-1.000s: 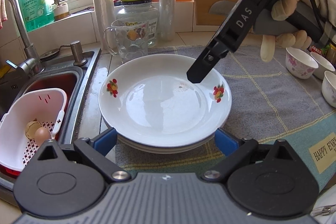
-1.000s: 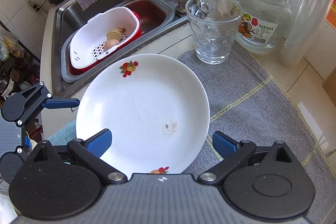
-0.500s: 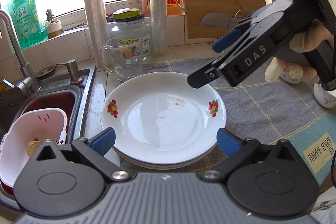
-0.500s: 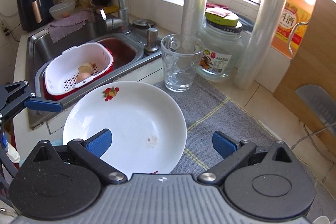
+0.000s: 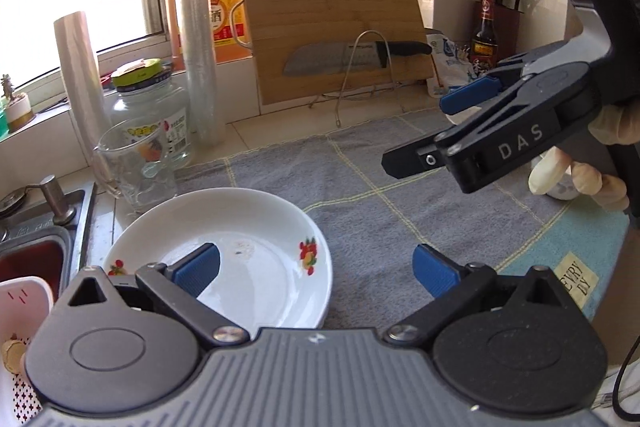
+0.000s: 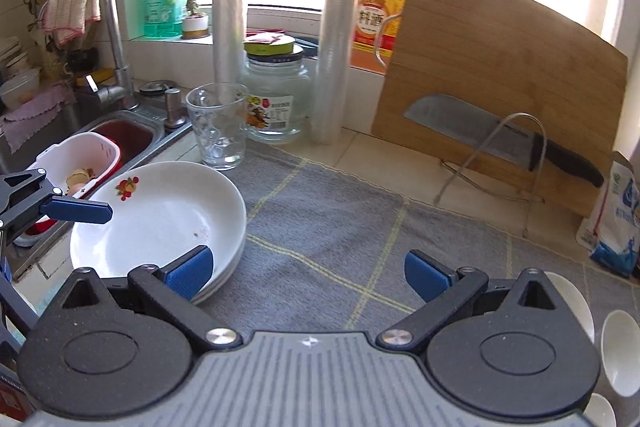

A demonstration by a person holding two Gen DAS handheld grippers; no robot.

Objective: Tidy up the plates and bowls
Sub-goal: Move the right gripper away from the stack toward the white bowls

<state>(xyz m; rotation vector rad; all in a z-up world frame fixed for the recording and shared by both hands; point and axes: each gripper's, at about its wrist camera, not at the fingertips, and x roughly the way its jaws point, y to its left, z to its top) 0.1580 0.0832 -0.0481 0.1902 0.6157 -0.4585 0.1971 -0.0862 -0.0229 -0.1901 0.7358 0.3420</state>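
Stack of plates (image 6: 160, 223) lies flat, round, no long axis, at mat's (image 6: 340, 227) sink-side edge. Glass mug (image 6: 218, 127) just behind. Left gripper (image 5: 316, 269) and right gripper (image 6: 306, 269) jaws wide, empty.

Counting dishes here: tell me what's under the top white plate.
More white plates: their stacked rims show beneath the top plate, on the grey mat. Their faces are covered, so the count is uncertain.
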